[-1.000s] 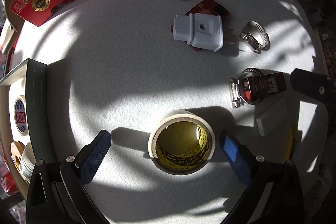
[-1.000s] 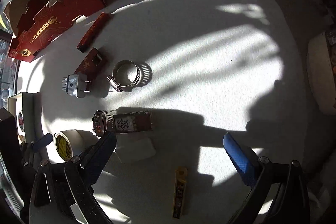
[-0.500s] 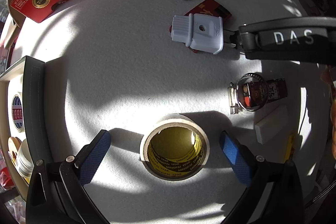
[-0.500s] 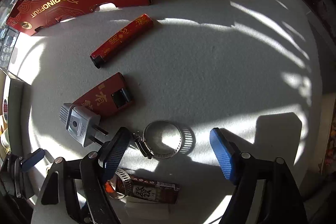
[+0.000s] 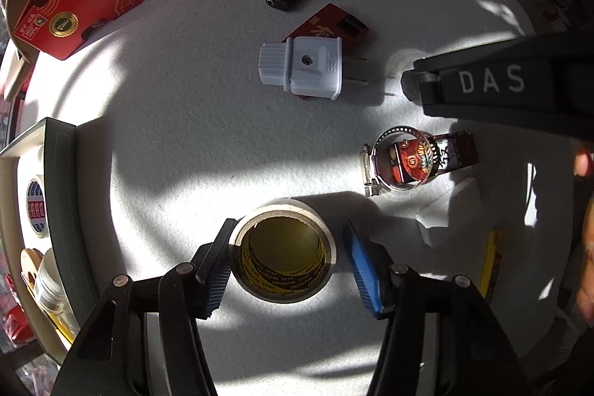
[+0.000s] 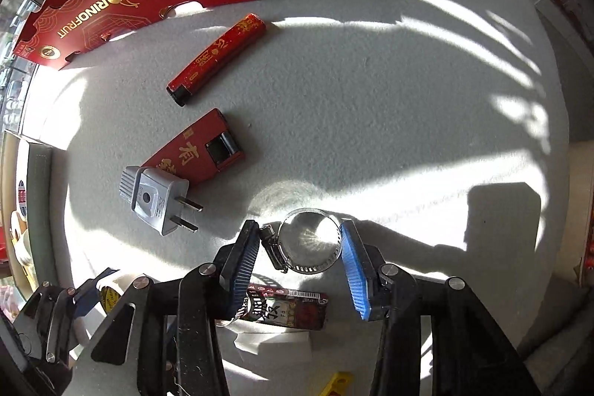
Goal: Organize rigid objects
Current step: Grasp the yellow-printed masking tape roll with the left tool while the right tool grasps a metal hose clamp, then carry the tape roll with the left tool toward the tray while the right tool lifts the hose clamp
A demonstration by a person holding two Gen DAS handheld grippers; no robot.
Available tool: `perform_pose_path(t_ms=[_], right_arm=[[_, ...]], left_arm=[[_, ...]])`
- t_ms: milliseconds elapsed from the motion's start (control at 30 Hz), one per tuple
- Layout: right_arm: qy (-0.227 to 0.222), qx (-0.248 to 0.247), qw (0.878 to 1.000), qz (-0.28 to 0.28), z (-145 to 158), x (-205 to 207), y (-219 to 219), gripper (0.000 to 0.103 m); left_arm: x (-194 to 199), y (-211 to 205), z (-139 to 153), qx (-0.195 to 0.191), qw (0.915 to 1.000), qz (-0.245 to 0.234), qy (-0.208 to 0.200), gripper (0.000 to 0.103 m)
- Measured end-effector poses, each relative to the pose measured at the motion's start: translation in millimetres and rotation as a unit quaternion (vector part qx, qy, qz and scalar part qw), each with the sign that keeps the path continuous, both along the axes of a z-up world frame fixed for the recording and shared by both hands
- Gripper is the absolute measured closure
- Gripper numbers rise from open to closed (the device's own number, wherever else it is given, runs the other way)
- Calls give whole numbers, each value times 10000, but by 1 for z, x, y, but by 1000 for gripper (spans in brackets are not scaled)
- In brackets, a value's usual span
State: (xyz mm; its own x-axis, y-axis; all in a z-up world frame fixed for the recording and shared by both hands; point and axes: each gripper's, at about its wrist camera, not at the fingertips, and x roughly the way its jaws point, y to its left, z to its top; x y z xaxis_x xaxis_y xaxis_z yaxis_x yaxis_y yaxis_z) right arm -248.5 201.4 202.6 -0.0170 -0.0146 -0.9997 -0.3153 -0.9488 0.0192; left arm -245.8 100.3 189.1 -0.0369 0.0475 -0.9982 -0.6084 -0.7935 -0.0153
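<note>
Left gripper (image 5: 287, 260), jaws just closing, brackets an upright tape roll (image 5: 284, 253): left pad touching, right pad just clear, not yet clamped. Right gripper (image 6: 299, 264), also closing, straddles a steel hose clamp (image 6: 310, 240) mid-table (image 6: 371, 99); a firm grip cannot be confirmed.

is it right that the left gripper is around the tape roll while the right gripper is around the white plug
Not quite. The left gripper does straddle the tape roll, but the right gripper is around the metal hose clamp, not the white plug, which lies apart to its left. The right wrist view shows it. Both grippers' jaws have just been closing.
</note>
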Motion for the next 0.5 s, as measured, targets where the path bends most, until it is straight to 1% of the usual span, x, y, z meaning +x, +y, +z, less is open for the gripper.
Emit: perform_pose_path(t_ms=[133,233,300,333,400,433,467,500], right_arm=[[163,12,9997,-183,21,22,5,57],[314,-16,9992,-260,41,36,10,57],[383,-67,9987,-337,52,53,11,57],[404,-114,9984,-386,56,61,11,57],[432,-206,9976,-491,65,78,3,57],[430,-243,9974,-527,66,83,-3,57],[417,-271,9972,-560,59,89,-2,57],[393,-296,9971,-586,61,95,-4,57]], left_arm=[[-6,-6,1,84,9998,44,-199,51],[-5,-14,10,244,9993,54,-275,51],[-4,-19,22,449,9984,-20,-329,51],[5,-27,22,523,9980,-92,-345,51],[11,-33,32,593,9973,-229,-363,51],[13,-36,36,633,9968,-279,-392,51],[18,-38,41,691,9960,-335,-453,51],[24,-43,43,723,9955,-377,-492,51]])
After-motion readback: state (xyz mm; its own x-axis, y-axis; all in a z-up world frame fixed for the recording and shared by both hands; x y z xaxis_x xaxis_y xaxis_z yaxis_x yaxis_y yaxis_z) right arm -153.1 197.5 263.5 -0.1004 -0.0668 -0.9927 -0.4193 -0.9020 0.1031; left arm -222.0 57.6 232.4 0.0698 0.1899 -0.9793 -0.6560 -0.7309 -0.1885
